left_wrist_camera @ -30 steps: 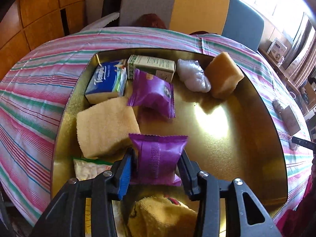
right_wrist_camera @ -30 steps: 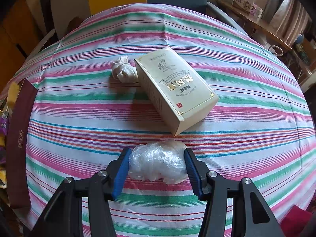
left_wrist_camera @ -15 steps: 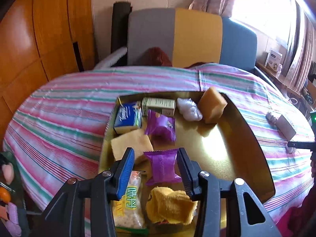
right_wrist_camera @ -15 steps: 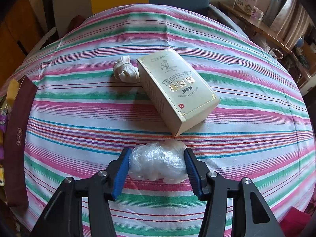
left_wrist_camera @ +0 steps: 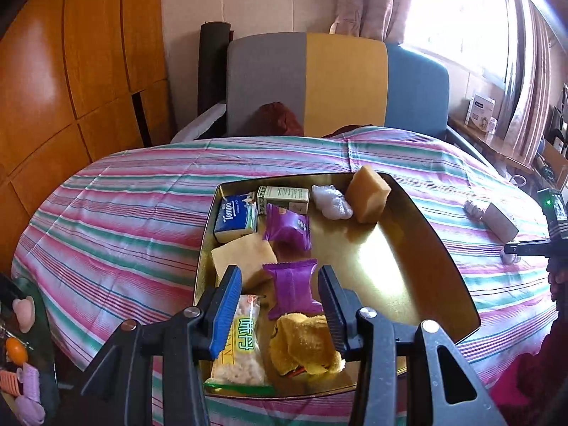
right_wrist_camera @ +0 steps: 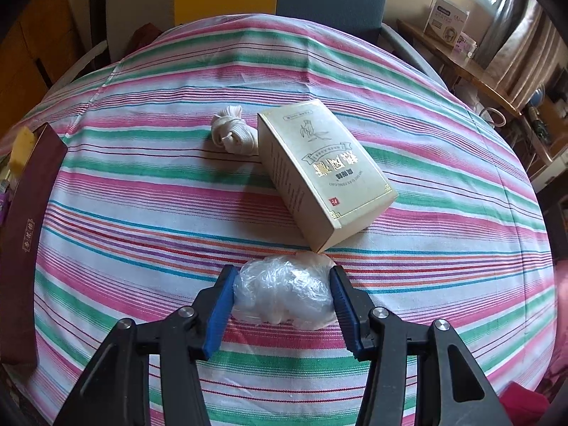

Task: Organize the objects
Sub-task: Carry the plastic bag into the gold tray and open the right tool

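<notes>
The gold tray [left_wrist_camera: 387, 262] sits on the striped tablecloth. A purple snack packet [left_wrist_camera: 293, 289] lies flat in it. My left gripper [left_wrist_camera: 279, 277] hovers open above that packet, holding nothing. In the right wrist view a crumpled clear plastic bag [right_wrist_camera: 282, 289] rests on the cloth. My right gripper [right_wrist_camera: 283, 273] is closing, and both blue pads touch the bag's sides. Just beyond it lie a cream box [right_wrist_camera: 330, 174] and a knotted white cloth [right_wrist_camera: 232, 135]. The right gripper [left_wrist_camera: 525, 246] also shows at the right edge of the left wrist view.
The tray also holds a Tempo tissue pack [left_wrist_camera: 236, 216], a green carton [left_wrist_camera: 284, 197], a second purple packet [left_wrist_camera: 287, 227], two tan sponges [left_wrist_camera: 367, 193], a yellow cloth [left_wrist_camera: 305, 340] and a rice cracker bag [left_wrist_camera: 241, 348]. A chair [left_wrist_camera: 305, 81] stands behind the table.
My left gripper let go of the purple packet, which now lies in the tray, and rose back away from it. The right gripper stayed around the plastic bag, its jaws slightly narrower.
</notes>
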Tool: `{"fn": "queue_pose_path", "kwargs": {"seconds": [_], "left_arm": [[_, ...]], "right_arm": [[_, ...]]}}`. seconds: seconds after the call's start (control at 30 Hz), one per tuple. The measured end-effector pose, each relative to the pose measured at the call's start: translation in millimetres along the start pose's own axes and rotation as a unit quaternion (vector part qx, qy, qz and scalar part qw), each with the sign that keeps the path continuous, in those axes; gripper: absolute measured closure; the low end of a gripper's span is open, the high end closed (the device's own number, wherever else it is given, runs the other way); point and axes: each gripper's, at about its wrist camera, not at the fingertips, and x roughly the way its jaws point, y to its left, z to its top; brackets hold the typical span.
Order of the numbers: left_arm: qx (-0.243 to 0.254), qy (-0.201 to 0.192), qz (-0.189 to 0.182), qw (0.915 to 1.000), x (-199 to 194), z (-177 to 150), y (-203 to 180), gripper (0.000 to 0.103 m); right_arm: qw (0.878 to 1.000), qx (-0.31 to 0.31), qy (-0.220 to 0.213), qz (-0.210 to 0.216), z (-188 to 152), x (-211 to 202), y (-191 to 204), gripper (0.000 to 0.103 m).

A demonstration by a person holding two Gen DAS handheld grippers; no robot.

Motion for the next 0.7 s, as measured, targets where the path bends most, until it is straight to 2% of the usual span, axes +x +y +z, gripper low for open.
{"fn": "queue_pose_path", "kwargs": {"seconds": [0.3, 0.5, 0.6, 0.7], "left_arm": [[-0.004, 0.012, -0.004, 0.9999, 2.9, -6.2, 3.5, 0.058], [-0.005, 0.017, -0.008, 0.9998, 1.9, -8.1, 8.0, 0.058], [-0.004, 0.016, -0.010, 0.9998, 0.6, -8.8, 10.6, 0.058], [-0.007, 0.016, -0.012, 0.9998, 0.7, -8.8, 13.9, 0.058]], "right_arm": [[1.000, -0.005, -0.005, -0.006, -1.4, 0.2, 1.1, 0.050], [1.000, -0.009, -0.007, -0.026, -1.2, -4.5, 4.5, 0.051], [0.999, 0.004, -0.024, -0.028, 3.2, -19.2, 5.2, 0.051], [0.999, 0.011, -0.053, -0.003, 9.0, -43.0, 16.5, 0.051]]}}
